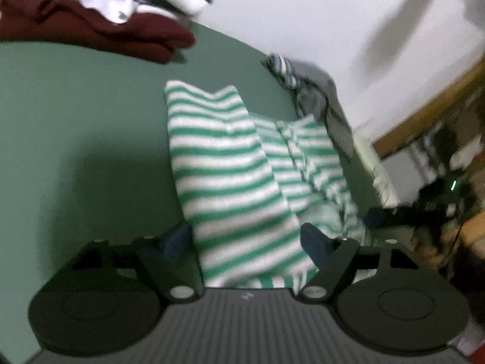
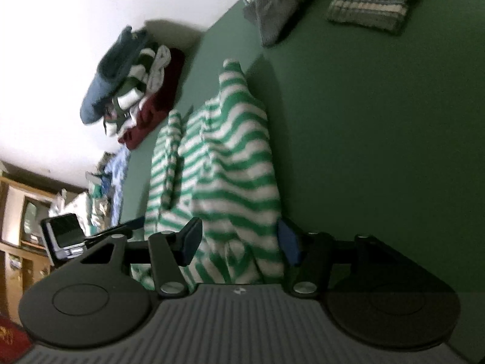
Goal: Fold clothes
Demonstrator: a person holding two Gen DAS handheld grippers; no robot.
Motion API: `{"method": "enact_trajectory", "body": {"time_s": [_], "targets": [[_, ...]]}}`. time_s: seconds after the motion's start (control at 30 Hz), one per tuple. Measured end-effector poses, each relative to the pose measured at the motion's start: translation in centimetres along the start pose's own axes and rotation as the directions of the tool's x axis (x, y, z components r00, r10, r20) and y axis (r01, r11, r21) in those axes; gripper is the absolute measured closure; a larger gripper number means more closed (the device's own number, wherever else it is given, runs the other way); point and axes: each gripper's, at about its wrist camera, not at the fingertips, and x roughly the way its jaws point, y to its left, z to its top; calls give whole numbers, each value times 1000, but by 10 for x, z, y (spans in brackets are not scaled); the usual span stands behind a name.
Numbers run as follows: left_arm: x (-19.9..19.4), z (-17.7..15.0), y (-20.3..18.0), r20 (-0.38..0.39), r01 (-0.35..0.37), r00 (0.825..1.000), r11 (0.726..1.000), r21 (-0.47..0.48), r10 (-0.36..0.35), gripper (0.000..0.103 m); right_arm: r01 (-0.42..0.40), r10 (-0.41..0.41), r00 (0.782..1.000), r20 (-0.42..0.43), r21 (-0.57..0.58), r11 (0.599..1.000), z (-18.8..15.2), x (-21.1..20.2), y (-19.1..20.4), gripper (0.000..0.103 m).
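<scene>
On the green bed sheet (image 1: 75,127) a green-and-white striped shirt (image 1: 224,163) is seen, its far part lying on the sheet, its near edge lifted toward both cameras. Left hand-held gripper (image 1: 247,242): fingers are spread wide, striped cloth is bunched between them; whether it is actually pinched cannot be told. Right hand-held gripper (image 2: 239,239): same picture, fingers apart with cloth filling the gap, grip not confirmed. Cloth is judged soft, light and limp; sagging and creasing are expected, slipping from a shallow pinch is likely. Hold is best taken at hem or seam corners, with a deep bite, both corners kept level. A stack of clothes (image 2: 136,91) is seen by the wall; a grey garment (image 2: 272,9) and a striped folded piece (image 2: 372,9) lie well apart from the shirt.
</scene>
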Motion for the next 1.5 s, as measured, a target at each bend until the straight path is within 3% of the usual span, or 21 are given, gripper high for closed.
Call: {"method": "enact_trajectory", "body": {"time_s": [0.17, 0.43, 0.57, 0.67, 0.8, 0.93, 1.13, 1.3, 1.5], "targets": [[13, 20, 17, 60, 67, 996, 994, -87, -62, 32, -62, 62, 997, 46, 4, 998, 23, 16, -2, 47], [29, 42, 18, 68, 78, 995, 995, -67, -73, 28, -105, 106, 991, 76, -19, 994, 65, 41, 0, 48], [37, 50, 12, 45, 95, 995, 995, -39, -93, 9, -81, 85, 995, 59, -67, 994, 77, 50, 8, 51], [42, 51, 2, 24, 71, 997, 997, 10, -71, 3, -44, 49, 998, 43, -114, 992, 80, 53, 16, 52], [46, 51, -6, 24, 48, 998, 998, 45, -49, 1, -34, 42, 997, 64, -119, 992, 76, 52, 17, 54], [47, 55, -3, 29, 46, 999, 999, 3, -46, 1, -46, 56, 994, 97, -105, 993, 71, 50, 14, 53], [56, 55, -23, 14, -73, 997, 997, 34, 73, 1, 20, 3, 994, 110, -212, 977, 64, 51, 29, 53], [63, 55, -40, 4, -179, 984, 981, 70, 180, 1, 85, -55, 991, 124, -253, 964, 61, 53, 38, 60], [70, 52, -54, 3, -264, 964, 956, 127, 266, 1, 61, -32, 989, 146, -194, 979, 59, 52, 32, 59]]}}
